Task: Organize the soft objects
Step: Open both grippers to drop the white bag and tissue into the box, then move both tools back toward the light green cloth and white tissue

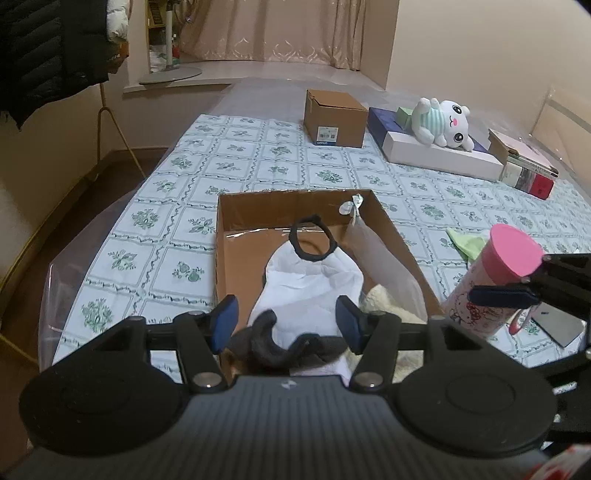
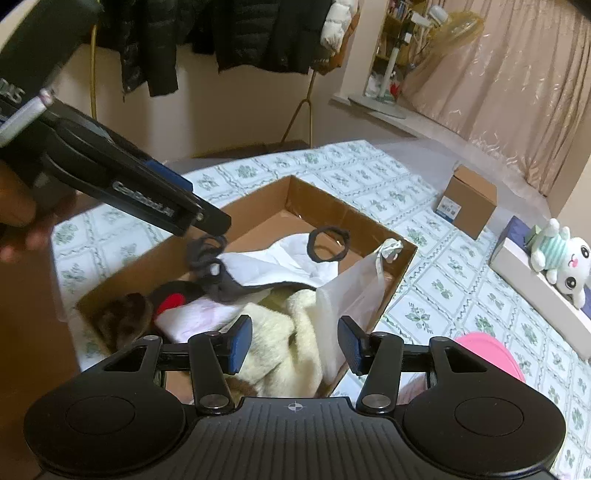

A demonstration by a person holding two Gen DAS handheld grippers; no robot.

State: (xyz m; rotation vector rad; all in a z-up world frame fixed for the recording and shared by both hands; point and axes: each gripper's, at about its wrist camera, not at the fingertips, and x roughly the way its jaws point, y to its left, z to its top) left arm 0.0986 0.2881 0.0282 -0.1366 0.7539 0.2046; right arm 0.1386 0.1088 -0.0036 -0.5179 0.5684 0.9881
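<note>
Both grippers released above the box

The white garment [image 1: 314,280] lies in the cardboard box [image 1: 391,229], at twelve o'clock from the left hand-held gripper [image 1: 286,325]; the right hand-held gripper [image 2: 295,345] gapes over cream fleece [image 2: 284,332].

Both views are lit dimly and evenly by warm indoor light, with a pinkish cast on the walls and curtain [image 1: 295,33]. Shadows are soft and faint. Clear tape inside the cardboard box [image 1: 236,266] gives off a small glare. Fisheye distortion bends the bed's [image 1: 155,206] edges and darkens the corners. The person's hand [image 2: 22,218] is smeared with blur in the right view.
</note>
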